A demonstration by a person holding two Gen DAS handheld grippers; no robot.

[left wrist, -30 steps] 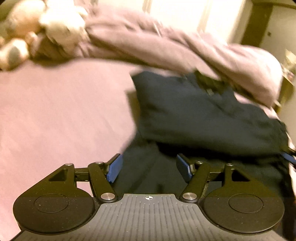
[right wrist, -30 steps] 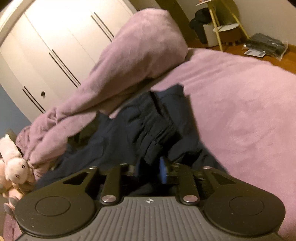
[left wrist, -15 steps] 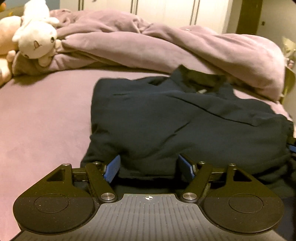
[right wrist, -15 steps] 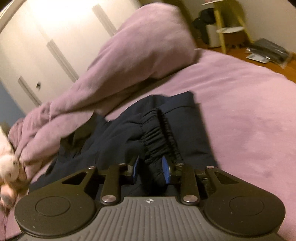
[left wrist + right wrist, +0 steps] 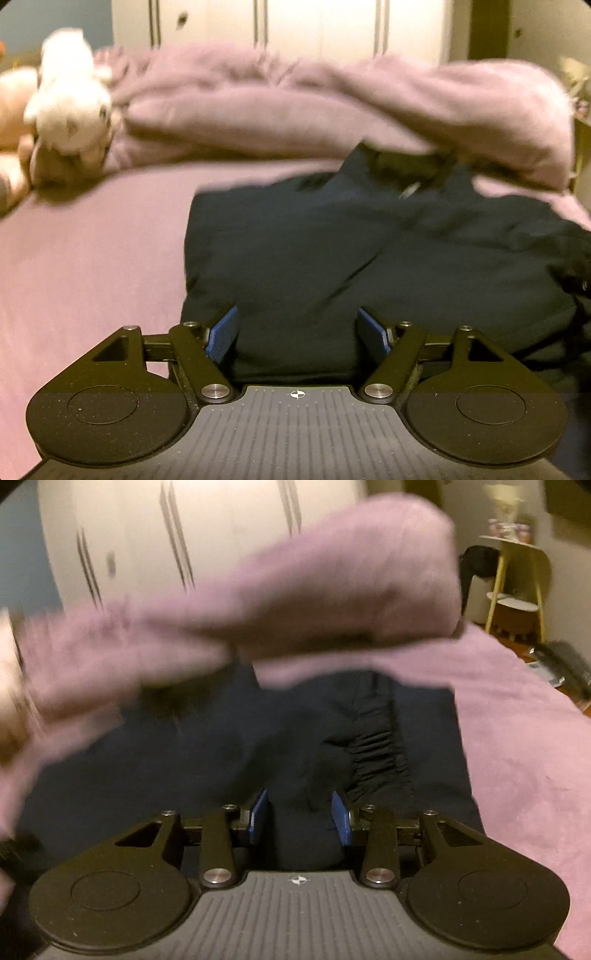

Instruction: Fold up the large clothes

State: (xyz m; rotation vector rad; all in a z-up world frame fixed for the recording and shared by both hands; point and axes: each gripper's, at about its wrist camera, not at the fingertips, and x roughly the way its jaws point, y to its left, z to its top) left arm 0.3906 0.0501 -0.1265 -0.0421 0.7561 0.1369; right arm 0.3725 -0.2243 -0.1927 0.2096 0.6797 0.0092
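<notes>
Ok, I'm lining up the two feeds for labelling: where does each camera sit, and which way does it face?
Left wrist: on the left gripper, low over the bed, facing the dark garment, the blanket and the wardrobe; its open fingers show.
Right wrist: on the right gripper, facing the garment's gathered cuff and a yellow stand; its fingers flank a fold of cloth.
Shared: garment, blanket, bed, wardrobe.

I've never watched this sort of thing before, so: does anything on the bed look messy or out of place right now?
Somewhat. The dark garment lies partly folded, its far collar end tucked under the heaped purple blanket. Its elastic cuff is bunched and wrinkled ahead of the right gripper. Nothing looks torn or spilled.
</notes>
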